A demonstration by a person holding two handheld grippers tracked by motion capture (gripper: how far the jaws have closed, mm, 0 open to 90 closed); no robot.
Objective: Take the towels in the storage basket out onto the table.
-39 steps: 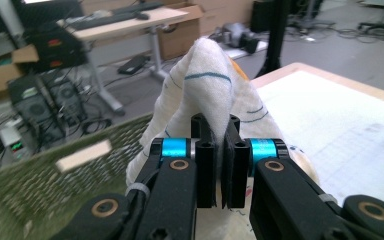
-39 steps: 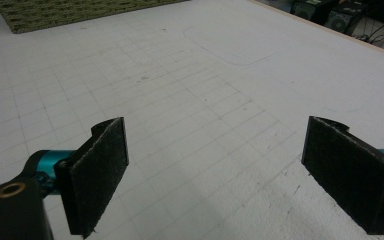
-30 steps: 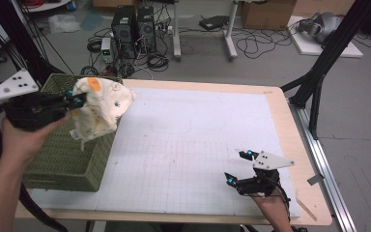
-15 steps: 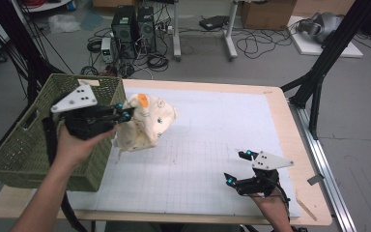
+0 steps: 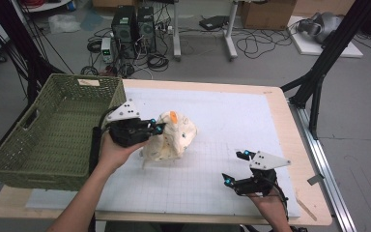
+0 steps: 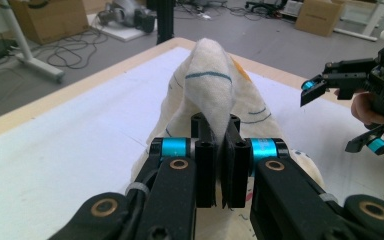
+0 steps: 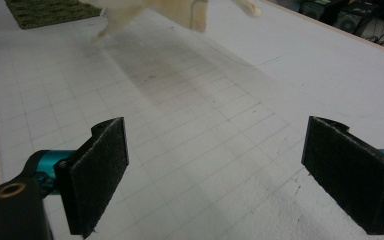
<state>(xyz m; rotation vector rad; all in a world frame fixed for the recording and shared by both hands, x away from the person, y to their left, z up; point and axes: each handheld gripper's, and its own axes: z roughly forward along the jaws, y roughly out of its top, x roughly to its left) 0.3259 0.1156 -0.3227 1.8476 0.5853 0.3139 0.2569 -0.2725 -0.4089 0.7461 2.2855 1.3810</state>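
Note:
A cream cloth (image 5: 175, 138) with small printed marks and an orange patch hangs bunched over the white grid mat (image 5: 222, 116), its lower edge at or just above the mat. My left gripper (image 5: 156, 128) is shut on its upper fold. In the left gripper view the jaws (image 6: 220, 125) pinch a ridge of the cloth (image 6: 210, 80) between the pads. My right gripper (image 5: 235, 167) rests open low over the mat near the front right, apart from the cloth. Its wide-set pads (image 7: 220, 175) have nothing between them, and the cloth (image 7: 170, 10) hangs farther off.
A green woven basket (image 5: 9, 171) stands at the table's left edge, beside my left hand. The right gripper (image 6: 332, 117) also appears beyond the cloth in the left gripper view. Computers, cables and black frame legs lie on the floor behind the table.
My left gripper has carried the cloth from above the basket to the right and down over the mat. The right gripper has stayed in place.

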